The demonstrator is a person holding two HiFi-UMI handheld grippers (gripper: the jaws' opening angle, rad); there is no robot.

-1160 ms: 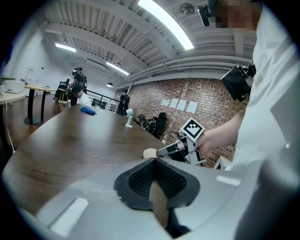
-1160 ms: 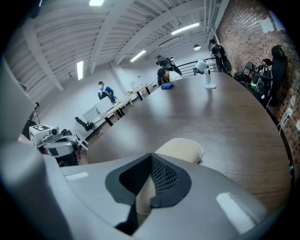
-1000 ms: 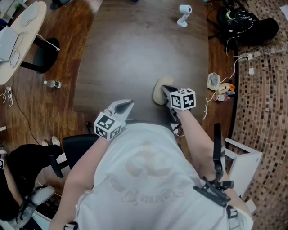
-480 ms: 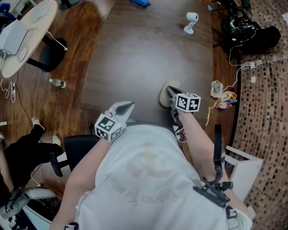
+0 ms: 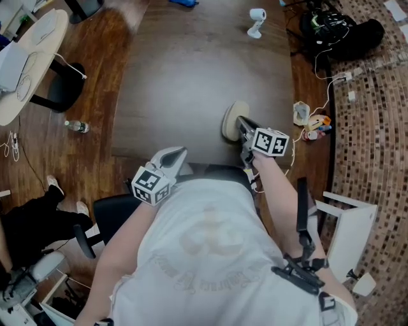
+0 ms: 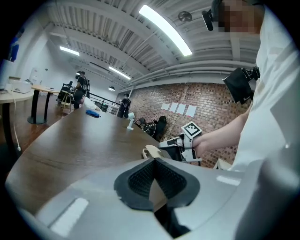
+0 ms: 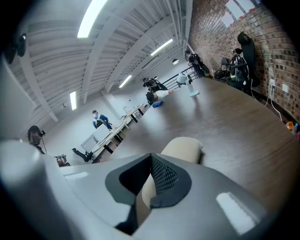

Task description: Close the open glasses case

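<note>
Counter (image 5: 191, 76): broad bare wood ahead of both jaws, free passage toward far end. Left gripper (image 5: 181, 152), jaws together: open lane straight ahead. Right gripper (image 5: 240, 122), jaws together: glasses case (image 5: 227, 125) just ahead, blocks direct path; contact unclear. Far ahead, well apart: white camera (image 5: 257, 22), blue item (image 5: 181, 2).

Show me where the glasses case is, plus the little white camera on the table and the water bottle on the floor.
glasses case (image 5: 231, 121): head view, on its bare beige shell.
white camera (image 5: 258, 14): head view, on its rounded head.
water bottle (image 5: 76, 126): head view, on the middle of its body.
</note>
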